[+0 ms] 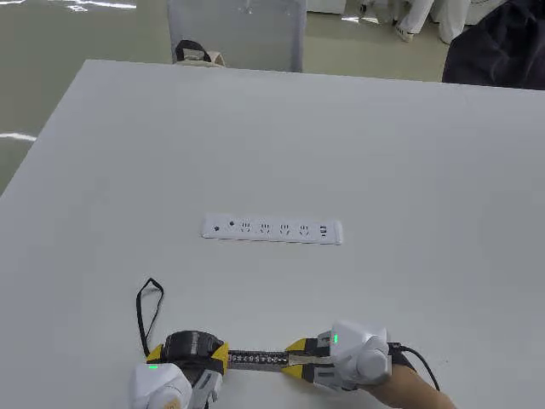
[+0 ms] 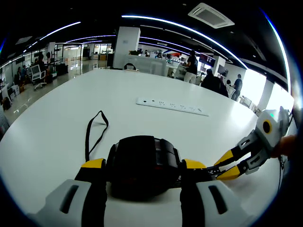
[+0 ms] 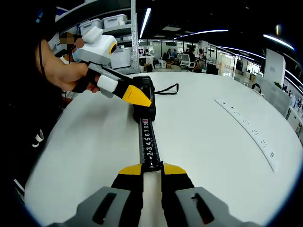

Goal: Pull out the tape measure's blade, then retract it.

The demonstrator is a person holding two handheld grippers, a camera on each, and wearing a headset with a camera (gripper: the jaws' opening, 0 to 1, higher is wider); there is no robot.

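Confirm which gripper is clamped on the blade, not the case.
The right gripper: its jaws pinch the blade, while the left gripper clamps the black tape measure case.

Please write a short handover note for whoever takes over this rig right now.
Left gripper: shut on the tape measure case, holding it on the white table near the front edge.
Right gripper: shut on the tip of the blade, to the case's right.
Done: a short stretch of blade is out, straight between the two grippers.
To do: pull further if more length is wanted, then let the blade retract into the case.
Nearby: the black strap lies on the table; a power strip sits farther back, apart.
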